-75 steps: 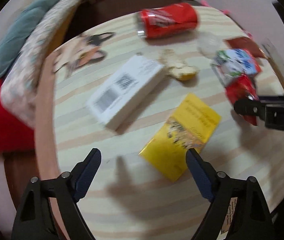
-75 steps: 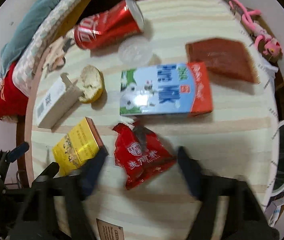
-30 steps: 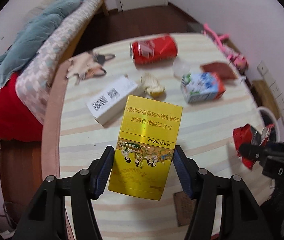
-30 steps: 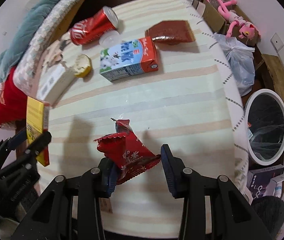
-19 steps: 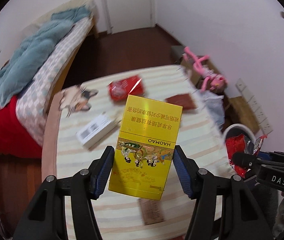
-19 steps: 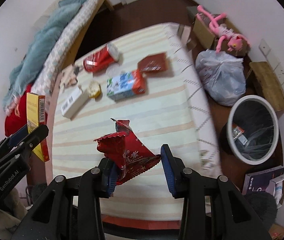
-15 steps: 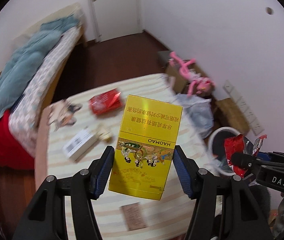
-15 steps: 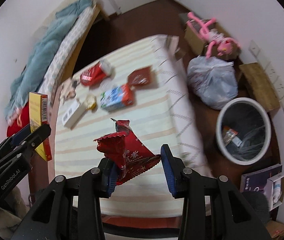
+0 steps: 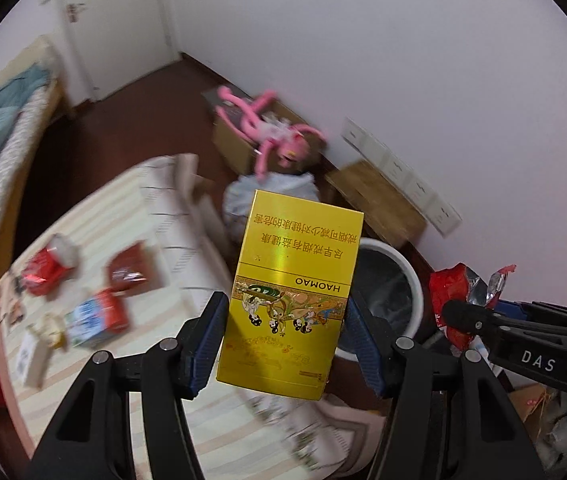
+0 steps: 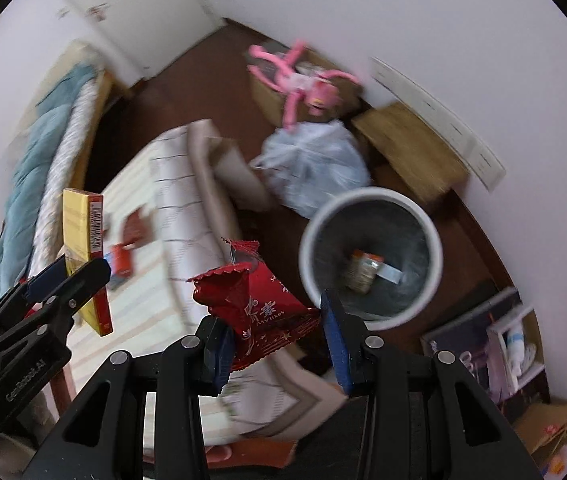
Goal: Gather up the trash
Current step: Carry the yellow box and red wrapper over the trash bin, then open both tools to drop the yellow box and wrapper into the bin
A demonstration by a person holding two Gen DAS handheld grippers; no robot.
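You carry two pieces of trash: your left gripper [image 9: 285, 338] clamps one flat yellow cardboard box [image 9: 291, 296] upright between its pads, and your right gripper [image 10: 275, 344] pinches one crumpled red foil snack wrapper [image 10: 257, 300]. One round white waste bin [image 10: 371, 258] sits just beyond the wrapper. A second ago both hung over the striped table [image 9: 131, 216]; now four items remain there.

left tool [image 9: 285, 334] clamped, right tool [image 10: 275, 344] clamped

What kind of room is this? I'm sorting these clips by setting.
Most likely a bedroom in a home. A bed with a blue-green blanket runs along one wall, a pink plush toy lies on a cardboard box, and a white waste bin stands on the dark wooden floor beside a cloth-covered table.
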